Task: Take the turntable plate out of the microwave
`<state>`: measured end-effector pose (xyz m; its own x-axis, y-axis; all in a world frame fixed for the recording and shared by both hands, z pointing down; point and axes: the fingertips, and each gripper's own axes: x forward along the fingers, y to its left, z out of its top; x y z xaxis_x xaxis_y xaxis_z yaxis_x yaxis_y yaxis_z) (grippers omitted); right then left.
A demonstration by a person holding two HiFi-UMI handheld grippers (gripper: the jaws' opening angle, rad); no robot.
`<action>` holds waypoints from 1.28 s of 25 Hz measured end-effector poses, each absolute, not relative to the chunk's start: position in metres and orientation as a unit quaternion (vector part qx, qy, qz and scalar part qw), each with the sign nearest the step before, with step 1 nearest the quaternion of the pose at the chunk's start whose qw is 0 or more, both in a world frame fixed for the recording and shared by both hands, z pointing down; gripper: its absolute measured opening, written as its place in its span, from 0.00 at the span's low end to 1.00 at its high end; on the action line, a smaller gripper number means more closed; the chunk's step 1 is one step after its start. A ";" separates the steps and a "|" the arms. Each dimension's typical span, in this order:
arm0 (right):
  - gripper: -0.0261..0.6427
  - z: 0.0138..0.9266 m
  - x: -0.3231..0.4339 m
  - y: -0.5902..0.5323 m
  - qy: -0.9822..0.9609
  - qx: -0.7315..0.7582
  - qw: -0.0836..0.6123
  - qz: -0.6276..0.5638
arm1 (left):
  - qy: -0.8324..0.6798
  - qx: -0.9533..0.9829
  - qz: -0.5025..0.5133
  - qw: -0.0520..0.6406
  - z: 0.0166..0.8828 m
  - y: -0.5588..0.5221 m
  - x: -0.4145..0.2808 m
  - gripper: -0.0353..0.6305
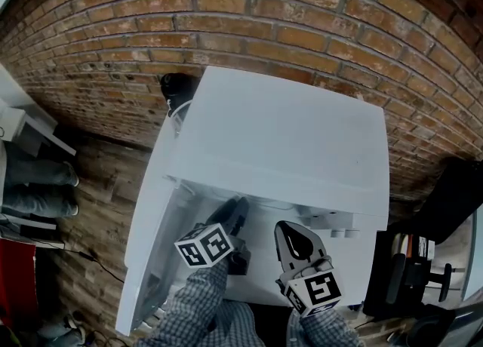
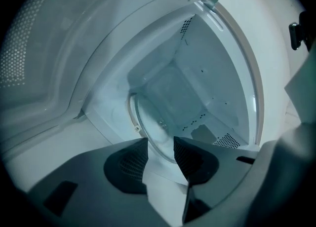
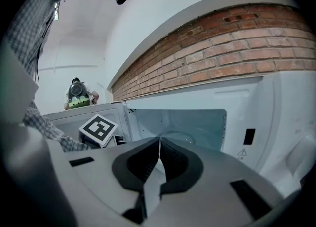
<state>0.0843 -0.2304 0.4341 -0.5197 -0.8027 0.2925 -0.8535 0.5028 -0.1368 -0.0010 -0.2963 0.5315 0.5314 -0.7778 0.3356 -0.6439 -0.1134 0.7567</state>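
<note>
Turntable plate (image 2: 157, 125) still lies inside the microwave (image 1: 279, 134), on its cavity floor. The door (image 1: 151, 247) is open, so the grasp and lift-out remain. Left gripper (image 2: 160, 144) reaches in, fingers spread, plate rim just ahead, nothing pinched. Right gripper (image 3: 159, 144) waits outside, fingers closed on nothing. In the head view, the microwave's top hides the plate.

left tool (image 2: 160, 139): jaws apart | turntable plate (image 2: 153, 121): inside microwave (image 2: 207, 73) cavity
</note>
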 end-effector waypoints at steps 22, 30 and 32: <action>0.07 0.454 0.086 -0.236 -0.860 0.478 0.128 0.129 | -0.476 0.654 -0.087 0.582 0.555 -0.320 -0.003 0.19; 0.07 0.493 0.071 -0.251 -0.843 0.448 0.297 0.005 | -0.466 0.646 -0.105 0.595 0.557 -0.319 -0.007 0.10; 0.07 0.503 0.063 -0.255 -0.841 0.434 0.322 -0.012 | -0.465 0.647 -0.105 0.595 0.557 -0.319 -0.008 0.10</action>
